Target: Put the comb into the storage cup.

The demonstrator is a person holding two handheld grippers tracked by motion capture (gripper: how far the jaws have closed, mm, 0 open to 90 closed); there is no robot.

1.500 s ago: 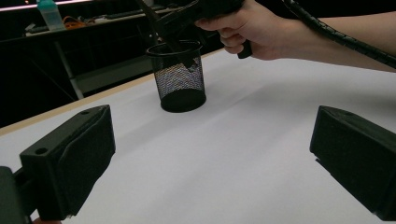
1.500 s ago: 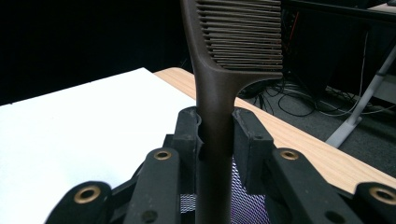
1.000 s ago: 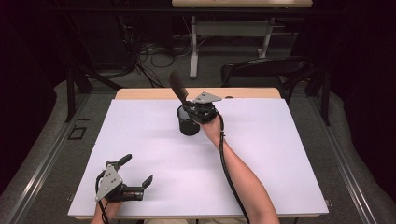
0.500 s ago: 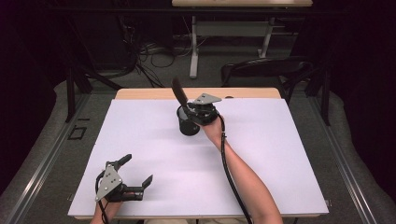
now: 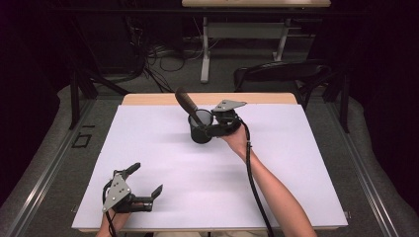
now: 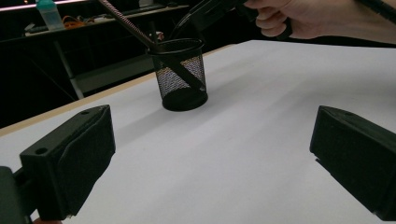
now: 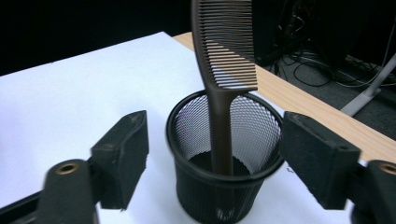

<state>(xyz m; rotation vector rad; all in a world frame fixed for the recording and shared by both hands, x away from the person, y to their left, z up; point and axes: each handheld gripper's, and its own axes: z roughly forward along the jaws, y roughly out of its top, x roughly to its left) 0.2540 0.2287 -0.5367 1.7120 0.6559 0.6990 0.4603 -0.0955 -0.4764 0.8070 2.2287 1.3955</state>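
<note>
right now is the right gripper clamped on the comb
No, the right gripper has its jaws spread either side of the mesh cup, and the comb stands in it untouched.

Counter point(image 5: 296, 163): we see a wooden top, its bare edge showing along the far side.
Cover: we see a white sheet point(image 5: 207, 197) spread over nearly the whole counter.
Standing on the sheet: we find a black mesh cup point(image 5: 200, 127), upright, towards the far edge, near the middle.
</note>
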